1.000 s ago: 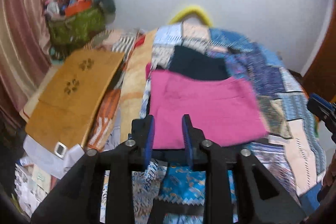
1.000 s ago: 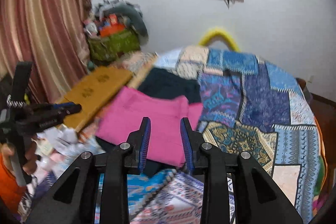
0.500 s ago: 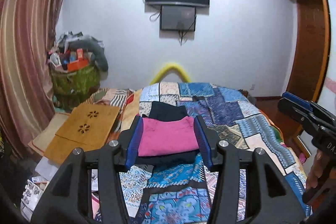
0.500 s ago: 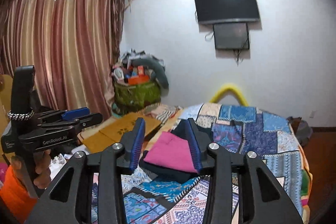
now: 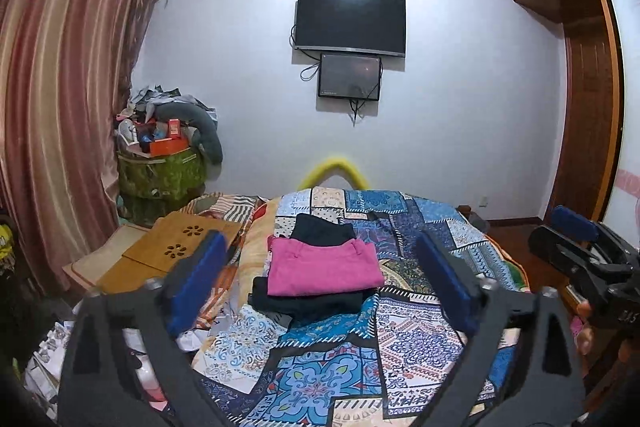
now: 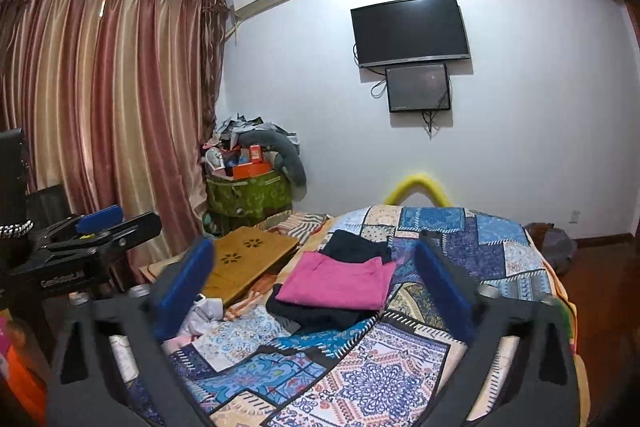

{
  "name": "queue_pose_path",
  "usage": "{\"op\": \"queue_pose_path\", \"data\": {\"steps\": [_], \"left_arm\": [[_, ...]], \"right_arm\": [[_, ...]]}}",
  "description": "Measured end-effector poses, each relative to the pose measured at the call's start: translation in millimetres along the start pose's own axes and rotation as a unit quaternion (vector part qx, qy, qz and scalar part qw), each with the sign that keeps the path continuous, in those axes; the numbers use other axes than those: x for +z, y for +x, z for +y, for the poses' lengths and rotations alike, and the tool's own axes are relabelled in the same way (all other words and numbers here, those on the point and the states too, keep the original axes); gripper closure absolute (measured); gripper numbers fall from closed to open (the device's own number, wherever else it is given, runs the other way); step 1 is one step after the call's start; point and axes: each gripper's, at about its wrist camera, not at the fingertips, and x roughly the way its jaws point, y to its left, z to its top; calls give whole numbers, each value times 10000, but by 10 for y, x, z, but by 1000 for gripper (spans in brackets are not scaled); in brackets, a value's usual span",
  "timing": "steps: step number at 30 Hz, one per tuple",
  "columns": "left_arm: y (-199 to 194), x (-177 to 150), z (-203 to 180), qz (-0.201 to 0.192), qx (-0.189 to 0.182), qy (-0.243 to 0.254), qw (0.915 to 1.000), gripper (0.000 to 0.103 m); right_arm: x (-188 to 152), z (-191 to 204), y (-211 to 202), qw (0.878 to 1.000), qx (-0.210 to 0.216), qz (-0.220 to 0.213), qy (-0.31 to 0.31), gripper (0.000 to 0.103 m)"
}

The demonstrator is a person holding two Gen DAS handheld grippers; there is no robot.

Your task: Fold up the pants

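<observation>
Folded pink pants [image 5: 322, 268] lie on top of folded dark pants [image 5: 316, 301] on the patchwork bedspread [image 5: 400, 339]; another dark folded garment [image 5: 322, 229] lies just behind. The stack also shows in the right wrist view [image 6: 338, 281]. My left gripper [image 5: 320, 287] is open and empty, held back from the stack and above the bed. My right gripper [image 6: 316, 291] is open and empty too, also well back from the stack. The right gripper shows at the right edge of the left wrist view [image 5: 584, 259]; the left gripper shows at the left of the right wrist view [image 6: 80, 247].
A wooden lap desk [image 5: 168, 251] lies left of the bed among papers and clothes. A green basket piled with clutter [image 5: 164, 171] stands by the curtain [image 5: 52, 107]. A TV [image 5: 350, 21] hangs on the far wall. A wooden wardrobe [image 5: 588, 99] is at the right.
Both grippers have pulled back and up from the pink pants and opened wide. The folded stack stays in place on the bed.
</observation>
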Motion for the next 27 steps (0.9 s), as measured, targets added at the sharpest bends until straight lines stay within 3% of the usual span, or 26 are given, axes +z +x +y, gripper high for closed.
{"op": "queue_pose_path", "data": {"steps": [3, 27], "left_arm": [[-4, -42, 3, -38, 128, 30, 9999, 1], [63, -131, 5, 193, -21, -11, 9998, 0]], "right_arm": [[-8, 6, -2, 10000, -40, 18, 18, 0], [-132, 45, -116, 9998, -149, 119, -25, 0]]}}
